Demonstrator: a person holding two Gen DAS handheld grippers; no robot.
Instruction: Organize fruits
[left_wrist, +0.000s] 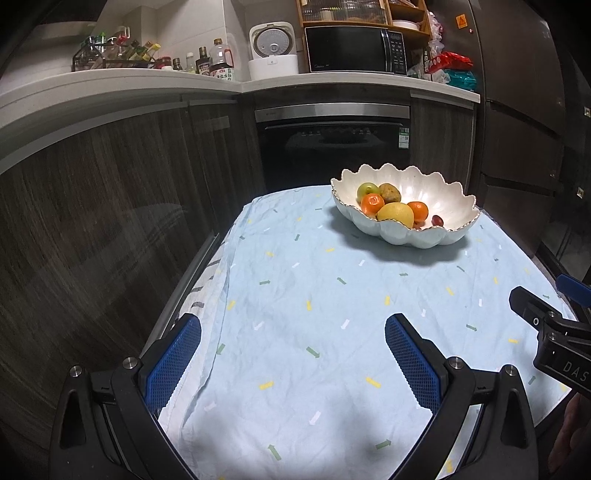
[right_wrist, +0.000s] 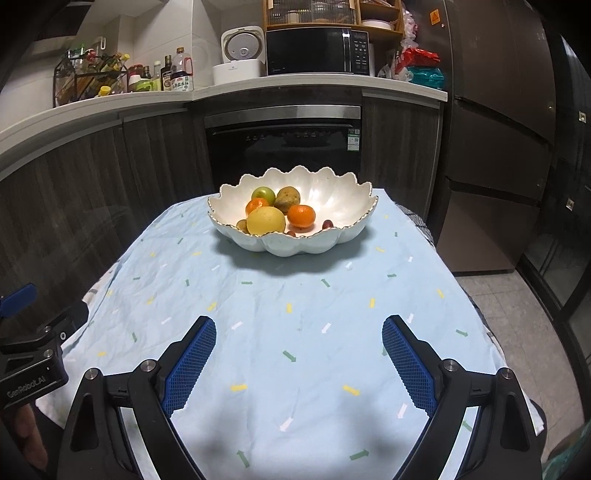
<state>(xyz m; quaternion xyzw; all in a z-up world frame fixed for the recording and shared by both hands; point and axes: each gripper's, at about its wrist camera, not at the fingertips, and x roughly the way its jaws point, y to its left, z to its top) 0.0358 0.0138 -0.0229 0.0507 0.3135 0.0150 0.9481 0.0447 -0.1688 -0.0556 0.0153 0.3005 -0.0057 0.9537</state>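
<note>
- Fruit sits heaped in a white scalloped bowl (right_wrist: 295, 236) near the far edge of the counter (right_wrist: 295, 369), which is covered by a pale blue cloth (left_wrist: 314, 314) printed with small arrows; nothing else lies on the cloth.
- Inside the bowl: a big yellow citrus (right_wrist: 266, 220) at the front, an orange mandarin (right_wrist: 301, 216) beside it, a second mandarin (right_wrist: 256, 205) behind, a green apple (right_wrist: 263, 195), a brownish pear-like fruit (right_wrist: 287, 198), and some small dark red fruits (right_wrist: 327, 223) near the front rim.
- The left tongs (left_wrist: 293, 354) stand wide with nothing between the blue pads, low over the near left part of the counter.
- The right tongs (right_wrist: 299, 354) also stand wide and empty, over the near edge, well apart from the bowl.
- Handling, as I judge it: the yellow citrus looks the heaviest and firm; take it across its widest middle, squarely, since a round waxy skin can squirt out of an off-centre pinch.
- The mandarins are likely light with soft, loose skin, so a gentle squeeze at the equator should do.
- The apple is probably hard and smooth; the small red fruits are tiny and may roll.
- The bowl looks like ceramic, rigid and chippable at its thin wavy rim; keep the tongs from knocking it.
</note>
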